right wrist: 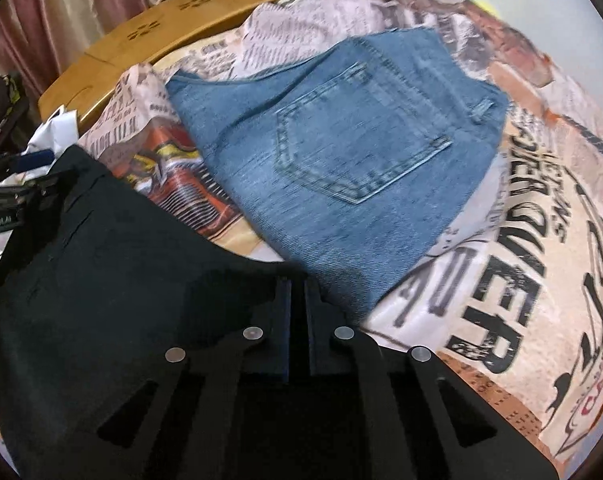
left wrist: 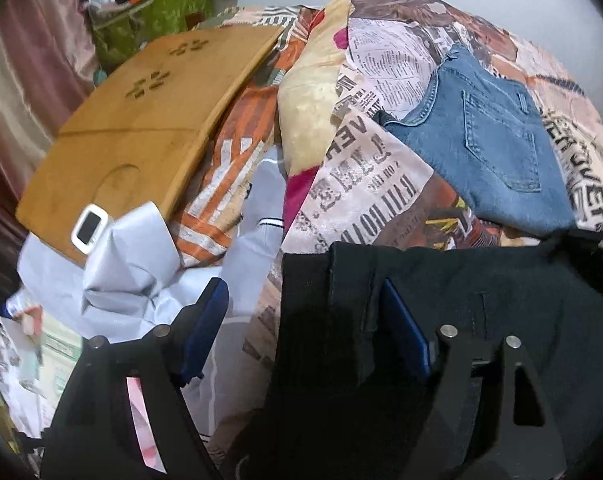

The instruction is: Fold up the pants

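Observation:
Black pants lie on the printed bedspread, near the front; they also show in the right wrist view. My left gripper is open, its jaws wide apart around the pants' left edge, with the right finger lying on the fabric. My right gripper is shut on the black pants' right edge, jaws nearly together. Folded blue jeans lie just beyond, back pocket up; they also show in the left wrist view.
A wooden lap tray with a small white device sits at the left. White clothing is bunched beside it. A green bag and pink curtain stand behind. The newspaper-print bedspread extends right.

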`<state>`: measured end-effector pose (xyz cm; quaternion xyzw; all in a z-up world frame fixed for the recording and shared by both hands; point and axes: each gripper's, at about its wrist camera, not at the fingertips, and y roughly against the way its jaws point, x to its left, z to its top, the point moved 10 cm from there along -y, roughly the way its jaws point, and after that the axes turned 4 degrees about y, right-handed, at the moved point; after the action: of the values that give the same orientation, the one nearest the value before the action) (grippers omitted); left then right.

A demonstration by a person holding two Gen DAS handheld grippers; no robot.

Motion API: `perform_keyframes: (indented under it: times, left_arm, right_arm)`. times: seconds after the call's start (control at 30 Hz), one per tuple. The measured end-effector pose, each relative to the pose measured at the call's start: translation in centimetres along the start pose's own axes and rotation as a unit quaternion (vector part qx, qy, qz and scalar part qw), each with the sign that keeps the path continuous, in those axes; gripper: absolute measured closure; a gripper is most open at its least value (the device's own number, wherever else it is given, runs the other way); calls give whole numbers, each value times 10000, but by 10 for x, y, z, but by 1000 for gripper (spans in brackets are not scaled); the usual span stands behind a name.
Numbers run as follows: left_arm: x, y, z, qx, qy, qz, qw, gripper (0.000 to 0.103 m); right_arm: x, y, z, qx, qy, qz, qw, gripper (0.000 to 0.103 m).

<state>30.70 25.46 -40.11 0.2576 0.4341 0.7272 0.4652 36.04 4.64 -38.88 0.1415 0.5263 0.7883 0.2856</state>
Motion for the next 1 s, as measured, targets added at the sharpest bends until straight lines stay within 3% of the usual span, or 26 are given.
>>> perform_keyframes:
  times: [0.13,0.2,0.3,0.43,0.5,0.6,0.83,1.0]
  left_arm:
    - [0,2,-3,153,10,-87,9998,23]
    - [-1,7,-9,218,21,-160,9996,23]
    - [-4,20,-21,252,-161,-113,9995,24]
    - [-13,47,-22,90,-371,-182,9991,24]
    - [-20,66,-18,-52,-413,-292,9987,24]
    - [-36,94,-12,-220,-476,-502,9974,24]
    - [-82,134,-17,-312,-744,-840,9932,20]
    - [-121,136,-28,-251,-1010,-945,9901,14]
  right_arm:
    - [-17,14,0,-134,-225,-345,9991,103]
    - [-35,35,3,-449,-579,-500,9961,102]
    - [-51,69,-5,-757,-1198,-352,9893,101]
    - [-61,114,-31,-993,-1375,-333,9849,93]
    - [-67,141,-55,-1150,-1466,-431,9815,74]
    - [-80,166,-84,-1316,-1639,-679,9753,60]
    - [-120,216,-174,-1396,-2316,-1237,9548,53]
    - [-162,239,-246,-1329,-3039,-1533,9309,53]
